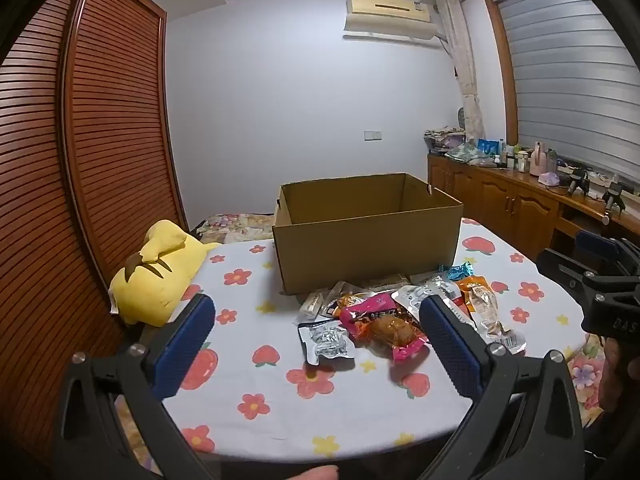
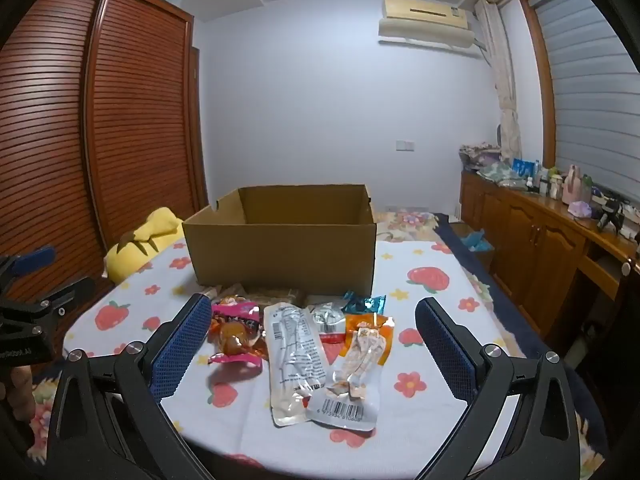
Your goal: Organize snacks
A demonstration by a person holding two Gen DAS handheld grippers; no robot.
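An open cardboard box [image 1: 366, 240] [image 2: 282, 248] stands on the flower-print table, nothing visible inside it. Several snack packets lie in a heap in front of it: a pink packet [image 1: 382, 326] [image 2: 236, 332], a small silver one [image 1: 326, 340], a long clear packet [image 2: 294, 356], an orange-and-clear packet with a barcode [image 2: 360, 364] [image 1: 484, 304] and a teal wrapper [image 2: 366, 303] [image 1: 456, 270]. My left gripper [image 1: 316, 320] hovers open above the near table, short of the heap. My right gripper [image 2: 314, 320] is open too, its blue pads either side of the packets, touching none.
A yellow plush toy [image 1: 160, 276] [image 2: 140, 244] lies at the table's left edge beside slatted wardrobe doors [image 1: 80, 160]. A wooden sideboard [image 2: 540, 232] with bottles and clutter runs along the right wall. The other gripper [image 1: 592, 280] shows at the right edge of the left wrist view.
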